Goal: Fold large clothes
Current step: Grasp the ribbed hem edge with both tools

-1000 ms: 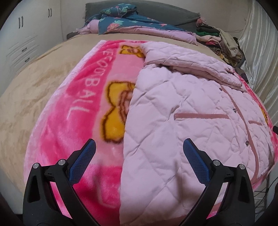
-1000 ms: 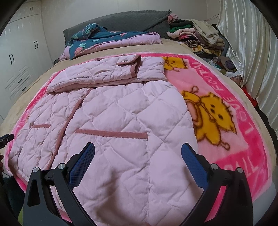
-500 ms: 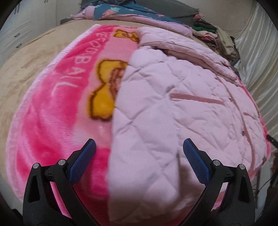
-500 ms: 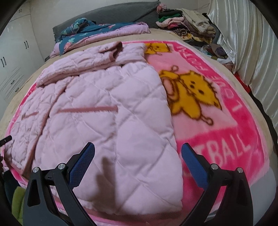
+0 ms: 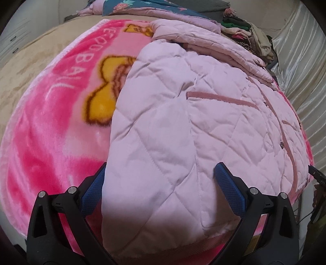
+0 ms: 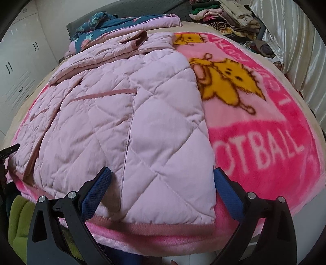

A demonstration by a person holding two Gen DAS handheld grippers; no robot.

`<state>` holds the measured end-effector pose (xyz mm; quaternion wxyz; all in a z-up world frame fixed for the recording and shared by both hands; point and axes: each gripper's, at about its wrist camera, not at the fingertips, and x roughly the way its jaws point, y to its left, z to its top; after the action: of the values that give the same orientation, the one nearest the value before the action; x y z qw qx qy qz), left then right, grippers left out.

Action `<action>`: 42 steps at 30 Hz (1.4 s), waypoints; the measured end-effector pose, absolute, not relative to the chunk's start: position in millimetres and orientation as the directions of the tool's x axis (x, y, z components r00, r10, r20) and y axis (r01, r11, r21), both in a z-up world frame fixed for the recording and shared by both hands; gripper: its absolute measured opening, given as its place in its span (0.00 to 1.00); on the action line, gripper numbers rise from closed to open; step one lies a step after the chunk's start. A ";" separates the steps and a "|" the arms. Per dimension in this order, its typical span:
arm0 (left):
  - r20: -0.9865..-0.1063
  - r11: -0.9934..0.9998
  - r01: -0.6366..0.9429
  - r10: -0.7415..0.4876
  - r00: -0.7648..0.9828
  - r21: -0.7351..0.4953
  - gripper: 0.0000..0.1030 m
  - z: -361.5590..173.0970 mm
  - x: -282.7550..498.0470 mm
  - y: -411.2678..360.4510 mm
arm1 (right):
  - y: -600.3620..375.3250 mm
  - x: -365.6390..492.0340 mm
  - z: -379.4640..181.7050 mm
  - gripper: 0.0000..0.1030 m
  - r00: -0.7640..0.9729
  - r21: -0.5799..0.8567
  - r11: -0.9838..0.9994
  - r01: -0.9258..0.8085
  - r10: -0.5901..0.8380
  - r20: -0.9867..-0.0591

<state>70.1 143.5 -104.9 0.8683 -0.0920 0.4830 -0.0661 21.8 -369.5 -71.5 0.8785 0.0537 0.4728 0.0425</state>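
The pale pink quilted jacket lies spread front-up on a bright pink cartoon blanket that covers the bed, its hem at the near edge and one sleeve folded across the chest at the far end. The nearest strip of hem drops out of sight below both cameras, and in the left wrist view shadow covers the near left corner, so the fabric edge there is hard to follow. Whether any pad actually touches the cloth I cannot tell.

The left gripper hangs low over the jacket's near left corner, jaws spread wide with nothing between them but the quilting below; the jacket's side edge covers the tip of its left blue pad. The right gripper hovers over the near right corner in the same way, jaws wide apart and holding nothing, its right pad just past the jacket's side edge, over the blanket. Both point forward along the bed, tilted down toward the hem.

Further out, a floral quilt is bunched at the head of the bed, a heap of folded clothes sits beside a pale curtain, and white cupboards line the left wall. Something green shows below the bed edge, too cut off to name.
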 end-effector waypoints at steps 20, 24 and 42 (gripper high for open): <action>-0.837 0.968 0.022 -0.226 0.498 -0.248 0.91 -113.7 63.7 146.9 | -378.0 10.9 -86.4 0.96 0.562 0.229 0.973 -0.006 0.192 -0.804; -0.839 0.971 0.027 -0.217 0.499 -0.236 0.91 -113.5 63.2 144.3 | -376.6 9.6 -85.3 0.96 0.559 0.239 0.971 -0.015 0.206 -0.803; -0.820 0.967 0.130 -0.255 0.513 -0.220 0.51 -97.9 50.0 128.2 | -371.7 1.1 -72.9 0.83 0.547 0.324 0.941 -0.096 0.322 -0.773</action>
<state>50.0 128.2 -97.9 0.8672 -0.0651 0.4809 -0.1111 1.1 -371.7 -72.9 0.8711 0.1223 0.4603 0.1200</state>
